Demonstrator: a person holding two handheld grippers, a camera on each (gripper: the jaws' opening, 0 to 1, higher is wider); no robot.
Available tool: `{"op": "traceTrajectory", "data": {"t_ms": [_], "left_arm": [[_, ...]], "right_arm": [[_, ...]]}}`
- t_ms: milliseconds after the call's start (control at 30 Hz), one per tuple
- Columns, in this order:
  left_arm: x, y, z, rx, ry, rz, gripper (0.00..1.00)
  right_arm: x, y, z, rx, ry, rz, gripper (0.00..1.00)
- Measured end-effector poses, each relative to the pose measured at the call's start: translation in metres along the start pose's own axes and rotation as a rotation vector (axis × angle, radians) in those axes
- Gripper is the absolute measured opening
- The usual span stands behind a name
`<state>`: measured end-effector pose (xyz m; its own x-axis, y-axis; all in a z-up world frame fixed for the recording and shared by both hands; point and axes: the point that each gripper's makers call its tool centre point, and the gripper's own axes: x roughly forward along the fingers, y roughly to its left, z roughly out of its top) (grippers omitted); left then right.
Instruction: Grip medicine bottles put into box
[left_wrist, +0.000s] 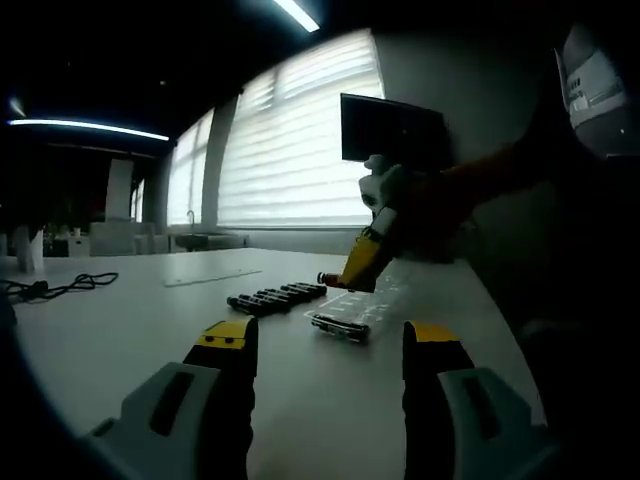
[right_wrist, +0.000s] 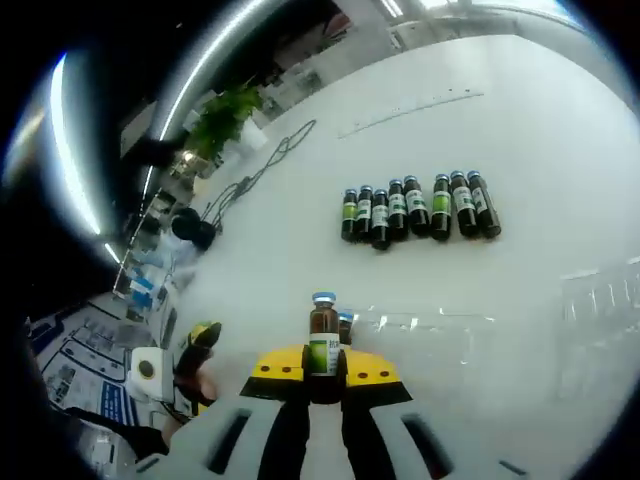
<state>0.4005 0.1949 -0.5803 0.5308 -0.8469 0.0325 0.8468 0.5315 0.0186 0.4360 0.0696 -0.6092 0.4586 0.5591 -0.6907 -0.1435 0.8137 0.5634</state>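
Several dark medicine bottles (right_wrist: 415, 208) with green labels lie in a row on the white table (right_wrist: 300, 250); the same row of bottles (left_wrist: 275, 297) shows in the left gripper view. My right gripper (right_wrist: 323, 372) is shut on one brown bottle (right_wrist: 323, 338), held upright above a clear plastic box (right_wrist: 440, 335). Another bottle (right_wrist: 346, 322) lies in the box just behind it. In the left gripper view the right gripper (left_wrist: 352, 272) hangs over the clear box (left_wrist: 375, 300), where one bottle (left_wrist: 340, 327) lies. My left gripper (left_wrist: 330, 345) is open, low over the table, nothing between its fingers.
A black cable (right_wrist: 250, 170) and a potted plant (right_wrist: 225, 115) sit far across the table. A clear ruler (right_wrist: 410, 112) lies beyond the bottle row. A second clear tray (right_wrist: 600, 300) lies at the right. A dark monitor (left_wrist: 392, 128) stands before bright window blinds.
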Motion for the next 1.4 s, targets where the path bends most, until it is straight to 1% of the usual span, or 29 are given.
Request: {"op": "traceTrajectory", "data": {"t_ms": [67,167,233,467,967,1167,1267,1400], "left_arm": [[0.000,0.000,0.000,0.002,-0.001,-0.001,0.51],[0.000,-0.001,0.000,0.005,0.000,-0.002,0.51],[0.000,-0.001,0.000,0.006,0.002,-0.002,0.51],[-0.001,0.000,0.000,0.001,-0.001,-0.001,0.51],[-0.001,0.001,0.000,-0.007,-0.003,-0.002,0.51],[-0.001,0.000,-0.001,-0.006,-0.003,-0.002,0.51],[-0.001,0.000,-0.001,-0.006,-0.003,-0.003,0.51],[0.000,0.000,-0.001,-0.005,-0.002,-0.003,0.51]], "right_arm": [[0.003,-0.004,-0.001,0.015,-0.004,-0.004,0.07],[0.007,-0.007,-0.007,0.015,0.008,-0.015,0.08],[0.009,-0.010,-0.008,0.033,0.009,-0.019,0.08],[0.016,-0.010,-0.014,0.039,0.025,-0.026,0.08],[0.022,-0.014,-0.014,0.027,0.047,-0.013,0.08],[0.020,-0.014,-0.015,0.022,0.042,-0.017,0.08],[0.020,-0.014,-0.014,0.015,0.042,-0.011,0.10],[0.018,-0.014,-0.014,0.008,0.039,-0.014,0.08]]}}
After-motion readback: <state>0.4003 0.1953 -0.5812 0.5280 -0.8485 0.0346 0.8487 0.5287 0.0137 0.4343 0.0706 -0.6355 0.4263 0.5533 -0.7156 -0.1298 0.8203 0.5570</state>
